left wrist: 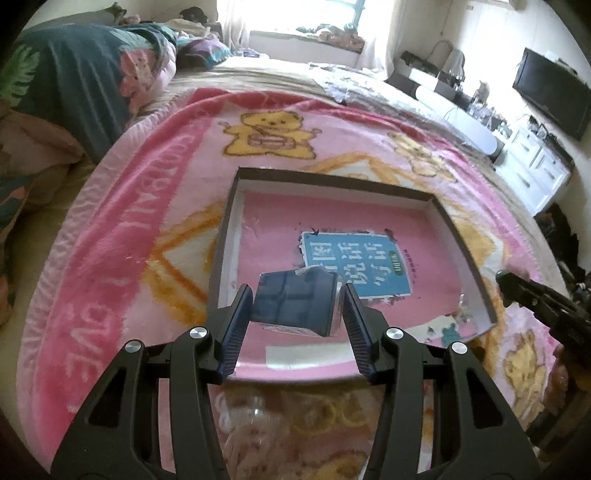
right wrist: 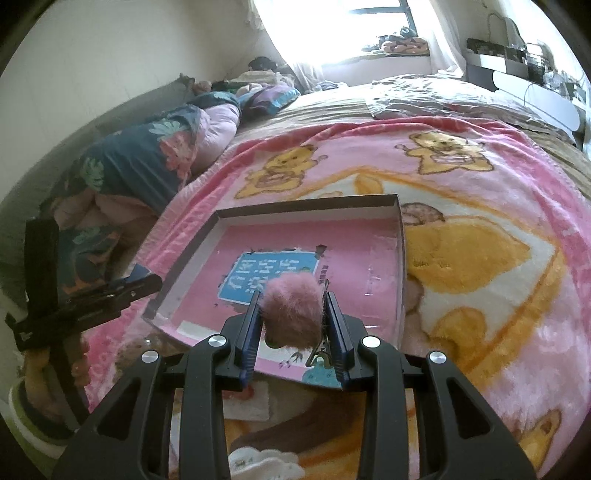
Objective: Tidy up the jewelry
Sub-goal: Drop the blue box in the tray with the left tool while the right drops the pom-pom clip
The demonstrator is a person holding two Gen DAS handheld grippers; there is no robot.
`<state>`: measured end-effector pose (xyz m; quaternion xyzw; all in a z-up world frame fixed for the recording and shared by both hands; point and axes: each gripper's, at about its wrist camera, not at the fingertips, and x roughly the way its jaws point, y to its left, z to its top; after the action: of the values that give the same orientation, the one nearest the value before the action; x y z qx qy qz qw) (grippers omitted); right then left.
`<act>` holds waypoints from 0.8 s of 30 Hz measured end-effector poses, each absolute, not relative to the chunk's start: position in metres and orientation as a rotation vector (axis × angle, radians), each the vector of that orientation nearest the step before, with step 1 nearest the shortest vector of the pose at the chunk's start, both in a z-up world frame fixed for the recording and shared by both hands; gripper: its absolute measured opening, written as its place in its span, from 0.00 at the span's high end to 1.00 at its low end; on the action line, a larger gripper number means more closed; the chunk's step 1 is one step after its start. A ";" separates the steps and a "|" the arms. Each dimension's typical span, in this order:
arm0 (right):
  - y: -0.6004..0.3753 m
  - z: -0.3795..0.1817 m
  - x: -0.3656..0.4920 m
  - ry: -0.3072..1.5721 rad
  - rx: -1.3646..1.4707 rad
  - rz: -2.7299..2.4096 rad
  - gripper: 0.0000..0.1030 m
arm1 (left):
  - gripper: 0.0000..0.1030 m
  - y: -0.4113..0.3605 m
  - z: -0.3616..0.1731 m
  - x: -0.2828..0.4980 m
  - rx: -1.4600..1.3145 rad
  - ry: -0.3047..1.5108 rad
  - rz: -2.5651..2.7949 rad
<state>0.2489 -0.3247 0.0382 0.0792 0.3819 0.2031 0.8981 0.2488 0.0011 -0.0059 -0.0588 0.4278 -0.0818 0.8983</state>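
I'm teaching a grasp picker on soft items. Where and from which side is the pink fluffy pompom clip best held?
Across the fluffy ball's middle, from above and the near side, as the right hand-held gripper holds the pink pompom clip now. The fur compresses between the pads; the thin metal clip dangling beside it looks too narrow to pinch reliably.

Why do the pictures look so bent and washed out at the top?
Left wrist view: the fisheye lens curves the blanket and the tray, and the window is blown out white. Right wrist view: same curving, window overexposed, dark corners around the circular image.
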 end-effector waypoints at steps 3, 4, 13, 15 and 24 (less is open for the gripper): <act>-0.320 0.030 0.257 0.809 0.135 0.397 0.69 | 0.60 -0.003 -0.020 0.264 -0.105 0.930 -0.159; -0.318 0.027 0.260 0.820 0.128 0.388 0.69 | 0.60 -0.002 -0.024 0.267 -0.102 0.943 -0.153; -0.309 0.003 0.276 0.873 0.087 0.353 0.69 | 0.60 -0.002 -0.040 0.276 -0.081 0.986 -0.146; -0.306 0.000 0.276 0.876 0.072 0.349 0.68 | 0.59 -0.001 -0.040 0.275 -0.076 0.990 -0.141; -0.310 -0.001 0.271 0.870 0.093 0.329 0.55 | 0.43 0.001 -0.028 0.267 -0.073 0.959 -0.135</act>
<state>0.2711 -0.3095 -0.0013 0.0451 0.4196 0.1587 0.8926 0.2665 0.0006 -0.0282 -0.0353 0.4609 -0.0649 0.8844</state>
